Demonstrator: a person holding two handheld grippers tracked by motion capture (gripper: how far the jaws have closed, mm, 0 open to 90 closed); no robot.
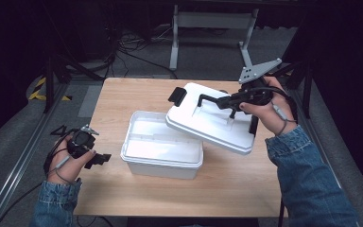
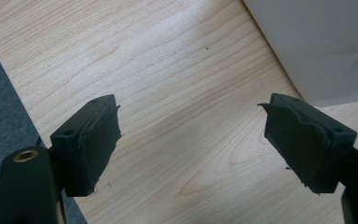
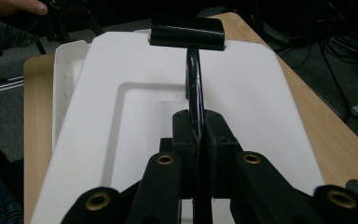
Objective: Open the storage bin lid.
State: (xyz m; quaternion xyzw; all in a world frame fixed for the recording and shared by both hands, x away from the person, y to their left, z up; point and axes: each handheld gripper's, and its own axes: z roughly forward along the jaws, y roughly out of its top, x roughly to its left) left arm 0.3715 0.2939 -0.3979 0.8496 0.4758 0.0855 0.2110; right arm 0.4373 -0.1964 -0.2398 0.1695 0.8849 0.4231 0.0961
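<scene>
White plastic is what I mostly see: an open box (image 1: 162, 150) sits on the wooden table (image 1: 123, 99) near its middle, and its lid (image 1: 212, 120) hangs tilted above the box's right far corner, overlapping that rim from above.

I have my right gripper (image 1: 230, 100) closed tight on the lid's black handle (image 1: 207, 98). In the right gripper view the jaws are pressed together on the thin black bar of the handle (image 3: 195, 74), which runs away from me to a black latch (image 3: 187, 31) at the lid's far edge. The lid (image 3: 261, 88) spreads out to both sides beneath the jaws, and the box's rim (image 3: 65, 65) shows at the left behind it. The right hand (image 1: 264, 106) holds this gripper over the right far part of the table.

My left gripper (image 1: 99, 159) is at the near left edge of the table, just left of the box and apart from it. Its jaws stand wide open with nothing between them; in the left gripper view I see bare wood (image 2: 177, 93) between the pads (image 2: 98, 140) and the box wall (image 2: 326, 42) at upper right. The left hand (image 1: 68, 158) holds it low.
</scene>
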